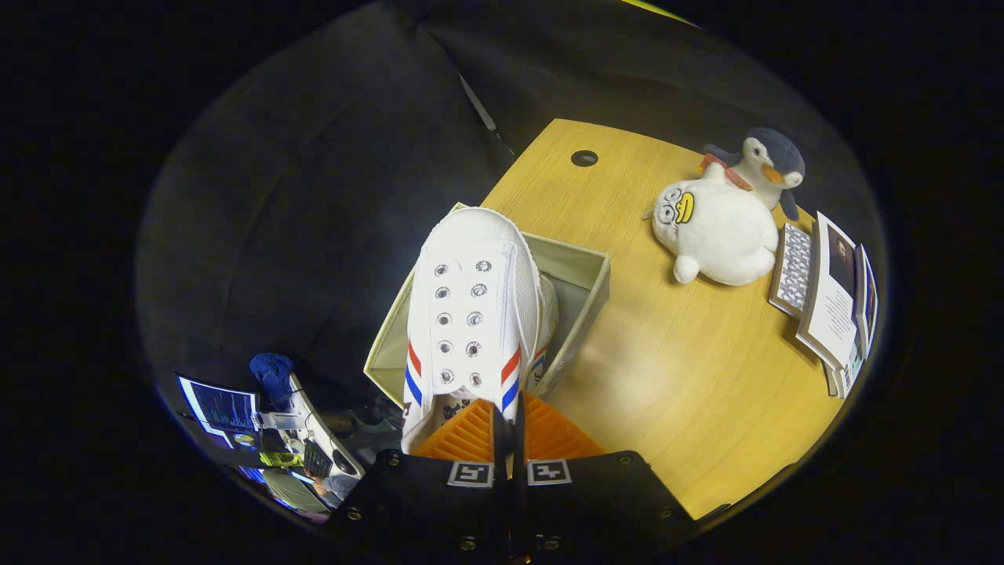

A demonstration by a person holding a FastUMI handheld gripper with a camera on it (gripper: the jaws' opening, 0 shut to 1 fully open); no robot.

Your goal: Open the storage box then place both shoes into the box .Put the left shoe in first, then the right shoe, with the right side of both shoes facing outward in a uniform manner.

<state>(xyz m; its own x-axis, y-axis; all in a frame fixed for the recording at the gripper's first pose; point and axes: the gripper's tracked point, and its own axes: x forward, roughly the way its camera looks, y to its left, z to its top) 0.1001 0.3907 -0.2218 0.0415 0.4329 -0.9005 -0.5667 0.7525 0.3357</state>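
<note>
My gripper (508, 428) has its orange fingers (463, 435) pressed nearly together on the heel rim of a white canvas shoe (471, 314) with red and blue side stripes and empty lace eyelets. The shoe hangs toe-forward over the open beige storage box (584, 278), which stands on the wooden table. A second white shoe (547, 329) lies inside the box, partly hidden under the held one on its right side. I cannot make out the box lid.
The wooden table (667, 369) has a round cable hole (584, 158) at its far end. A white plush duck (718, 227) and a penguin plush (765, 165) lie to the right, beside several booklets (827, 298). A desk with screens (227, 408) sits off the table's left edge.
</note>
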